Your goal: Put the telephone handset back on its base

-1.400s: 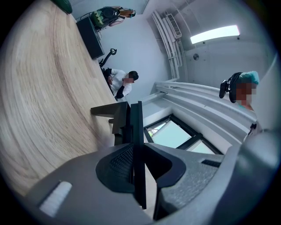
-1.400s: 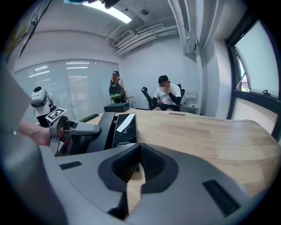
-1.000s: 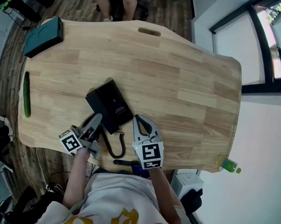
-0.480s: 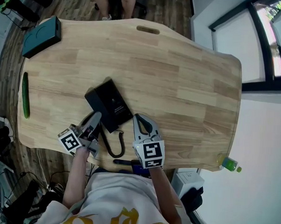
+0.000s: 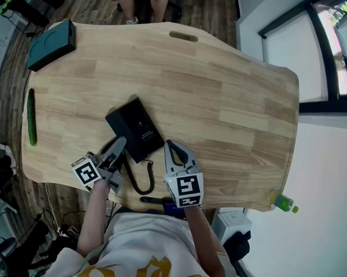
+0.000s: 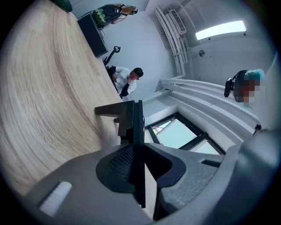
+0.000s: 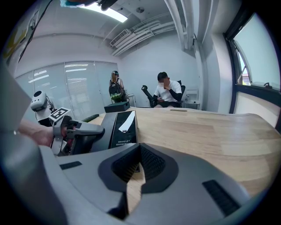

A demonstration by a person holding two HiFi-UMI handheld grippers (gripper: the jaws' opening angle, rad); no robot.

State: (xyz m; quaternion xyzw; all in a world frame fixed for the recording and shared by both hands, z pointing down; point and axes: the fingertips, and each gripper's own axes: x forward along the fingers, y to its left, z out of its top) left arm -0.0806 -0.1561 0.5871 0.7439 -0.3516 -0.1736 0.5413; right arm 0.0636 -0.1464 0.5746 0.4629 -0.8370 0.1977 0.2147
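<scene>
The black telephone base (image 5: 135, 129) lies flat on the wooden table (image 5: 221, 91), near its front edge; in the right gripper view the base (image 7: 123, 125) shows a white label. My left gripper (image 5: 118, 145) lies just left of the base, shut on the black handset (image 6: 131, 117), which runs edge-on between its jaws (image 6: 139, 154). The handset is low, beside the base, not on it. A coiled cord (image 5: 138, 182) loops from the handset toward the table's front edge. My right gripper (image 5: 171, 146) rests just right of the base, shut and empty (image 7: 138, 165).
A teal box (image 5: 51, 43) sits at the far left corner and a long green object (image 5: 32, 116) lies along the left edge. A green bottle (image 5: 282, 204) shows past the front right corner. A person (image 7: 169, 93) sits at the table's far end.
</scene>
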